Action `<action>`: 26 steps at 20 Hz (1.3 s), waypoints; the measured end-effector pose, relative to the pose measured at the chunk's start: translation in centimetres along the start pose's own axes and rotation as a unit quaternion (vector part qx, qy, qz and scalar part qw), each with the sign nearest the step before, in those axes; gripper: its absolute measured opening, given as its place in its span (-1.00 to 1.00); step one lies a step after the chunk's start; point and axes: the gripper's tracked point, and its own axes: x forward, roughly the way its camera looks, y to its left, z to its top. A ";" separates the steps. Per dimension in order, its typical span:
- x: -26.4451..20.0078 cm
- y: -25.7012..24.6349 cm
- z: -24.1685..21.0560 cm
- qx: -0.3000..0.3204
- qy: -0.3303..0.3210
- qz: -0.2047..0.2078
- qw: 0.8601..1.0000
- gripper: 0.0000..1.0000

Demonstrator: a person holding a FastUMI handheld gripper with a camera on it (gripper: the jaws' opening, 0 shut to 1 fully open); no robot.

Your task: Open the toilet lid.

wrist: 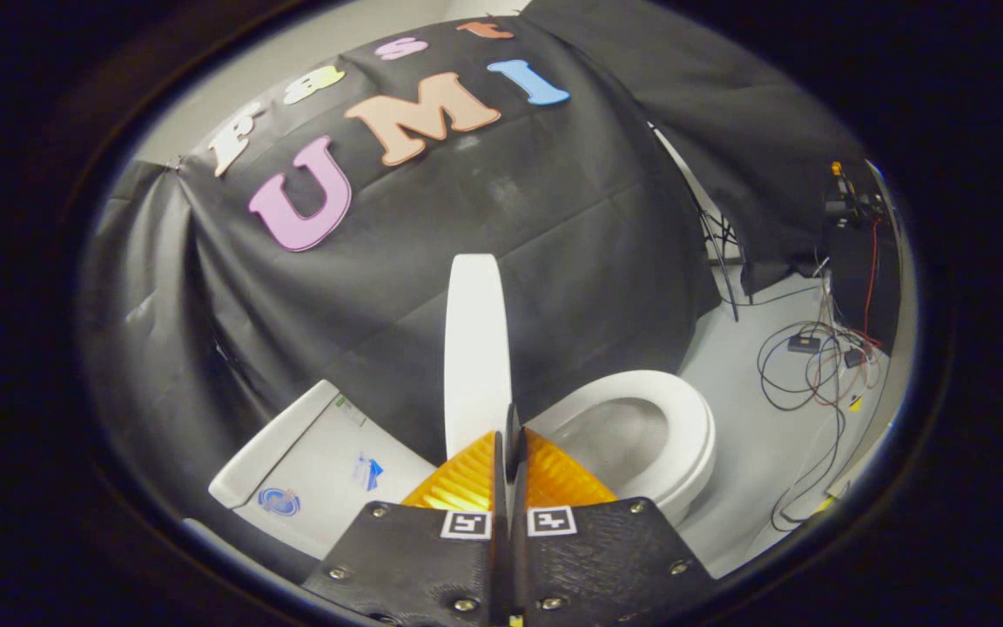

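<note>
1. The tool point(510, 453) has its two fingers pressed close together on the edge of the toilet lid point(477, 348), pinching the thin white panel between them.
2. The toilet lid stands raised, edge-on ahead of the fingers, rising straight up from between them against the black cloth wall point(310, 331). It looks close to upright — well up from the seat.
3. The toilet bowl point(641, 427) with its white seat ring lies open just to one side of the lid; the tank point(319, 470), with stickers on its top, sits on the other side.
4. My judgement: the lift is mostly done, and what remains is to carry the lid past upright so that it leans back toward the tank and rests there.
5. To do this well, follow the arc of the hinge rather than pulling straight; a straight pull would drag the lid's edge through the pads or twist it.
6. Keep the pinch light but firm — the lid's edge is smooth and thin, so it could slip out and fall back onto the seat.
7. Slow down near the end, so the lid meets the tank softly, and spread the fingers only once it leans there on its own.
8. Loose cables point(806, 366) lie on the floor point(745, 453) beyond the bowl, well apart from the work.
</note>
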 end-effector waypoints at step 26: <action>-2.8 14.5 -2.8 -0.277 -0.009 0.014 0.961 -0.98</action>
